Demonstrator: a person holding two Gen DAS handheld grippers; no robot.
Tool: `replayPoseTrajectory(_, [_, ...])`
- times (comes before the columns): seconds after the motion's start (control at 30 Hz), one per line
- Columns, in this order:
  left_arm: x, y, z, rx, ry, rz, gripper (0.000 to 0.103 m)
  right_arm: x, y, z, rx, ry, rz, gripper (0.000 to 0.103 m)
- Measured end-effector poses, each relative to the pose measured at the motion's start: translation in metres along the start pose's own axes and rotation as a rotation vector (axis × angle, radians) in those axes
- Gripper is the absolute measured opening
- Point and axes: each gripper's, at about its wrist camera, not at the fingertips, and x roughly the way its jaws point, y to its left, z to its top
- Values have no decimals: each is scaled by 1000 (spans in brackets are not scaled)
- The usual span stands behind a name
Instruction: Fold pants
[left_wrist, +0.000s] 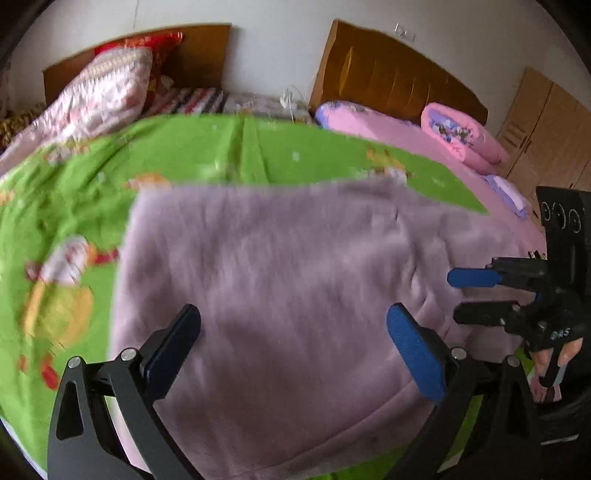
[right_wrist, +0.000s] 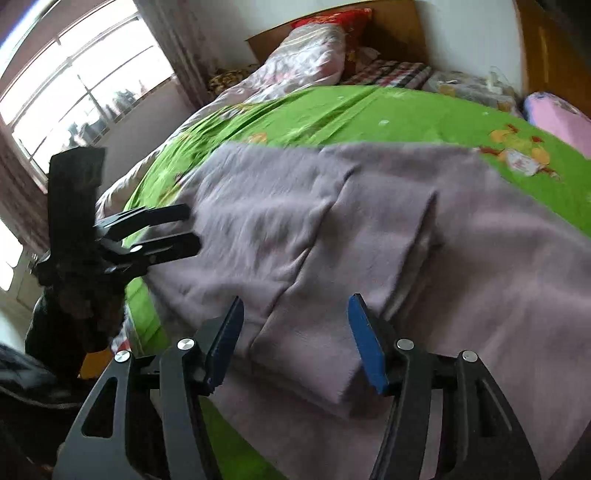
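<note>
Both grippers (left_wrist: 293, 341) (right_wrist: 295, 338) agape, angled down over pants (left_wrist: 280, 280)

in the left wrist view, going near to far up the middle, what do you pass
open left gripper → fuzzy lilac pants laid flat → green cartoon-print bedsheet → striped bedding → white wall

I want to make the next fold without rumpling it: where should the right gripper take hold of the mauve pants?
Probably the near folded corner of the mauve pants, just under the open right gripper. There the layers end in a thick raised edge above the green bedsheet. Come in low from the near side, one finger sliding under the stack, the other on top.
</note>
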Motion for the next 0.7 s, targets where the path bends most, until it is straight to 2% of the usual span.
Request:
replayPoseTrajectory(0.1, [-10, -1, 31, 12, -55, -12, 101, 2, 4, 26, -101, -34, -56, 57])
replayPoseTrajectory(0.17, [1, 2, 48, 18, -41, 1, 101, 24, 3, 42, -144, -15, -63, 57])
replayPoseTrajectory(0.23, [31, 15, 61, -9, 39, -25, 101, 46, -8, 50, -126, 44, -72, 58])
replayPoseTrajectory(0.27, [46, 24, 64, -44, 87, -4, 101, 58, -16, 50, -115, 66, -91, 59])
replayPoseTrajectory(0.3, [64, 37, 63, -95, 146, 25, 101, 58, -18, 50, -115, 51, -93, 59])
replayPoseTrajectory(0.33, [72, 46, 60, -130, 163, 11, 101, 56, -18, 50, -104, 48, -83, 59])
replayPoseTrajectory(0.4, [61, 48, 59, -145, 111, -13, 101, 46, -16, 48, -70, 35, -110, 59])
replayPoseTrajectory(0.47, [38, 43, 57, -134, 22, 36, 101, 30, -6, 41, -92, 11, -152, 68])
replayPoseTrajectory(0.5, [22, 38, 54, -122, -45, 49, 101, 22, -2, 35, -102, -1, -141, 71])
replayPoseTrajectory(0.53, [14, 37, 50, -115, -75, 42, 101, 16, 2, 29, -100, -7, -121, 75])
replayPoseTrajectory(0.57, [8, 35, 45, -115, -91, 38, 101, 12, 5, 20, -91, -2, -97, 77])
replayPoseTrajectory(0.63, [10, 38, 33, -118, -102, 77, 101, 20, 8, 3, -100, 47, -90, 78])
replayPoseTrajectory(0.67, [16, 42, 27, -120, -84, 95, 101, 33, 6, -7, -105, 89, -126, 80])
replayPoseTrajectory(0.7, [26, 51, 18, -140, -44, 106, 101, 35, 4, -10, -96, 81, -135, 83])
